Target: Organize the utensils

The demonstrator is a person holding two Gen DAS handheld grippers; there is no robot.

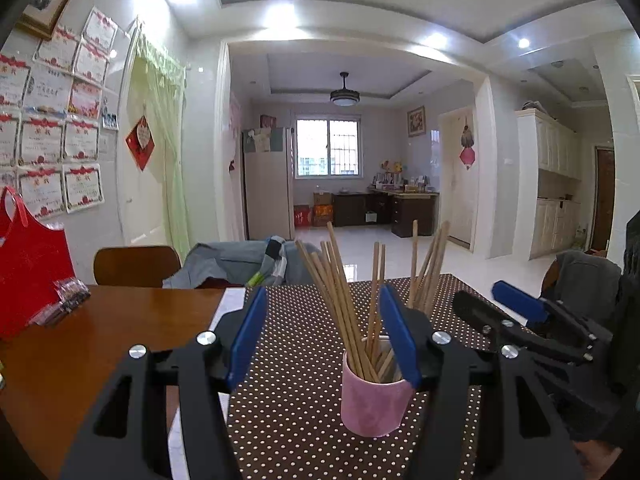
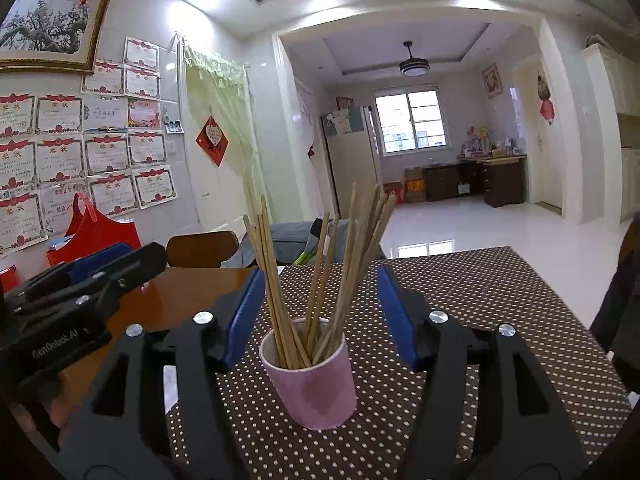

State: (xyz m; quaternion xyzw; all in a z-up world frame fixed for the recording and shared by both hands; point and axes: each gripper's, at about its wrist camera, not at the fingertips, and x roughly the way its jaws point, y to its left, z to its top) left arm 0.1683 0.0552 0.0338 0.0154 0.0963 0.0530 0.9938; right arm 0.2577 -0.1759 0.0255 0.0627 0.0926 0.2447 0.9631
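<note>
Right wrist view: the right gripper (image 2: 320,312) stands spread wide, empty, with the pink cup (image 2: 310,376) of chopsticks (image 2: 316,264) at 6 o'clock between its fingers, untouched, on the dotted mat (image 2: 480,300). The left gripper (image 1: 324,336) gapes too, holding nothing, at 9 o'clock.

Ahead of me, a glossy white floor (image 2: 460,224) runs to a barred window (image 2: 410,120); certificates (image 2: 80,148) cover the wall.
</note>
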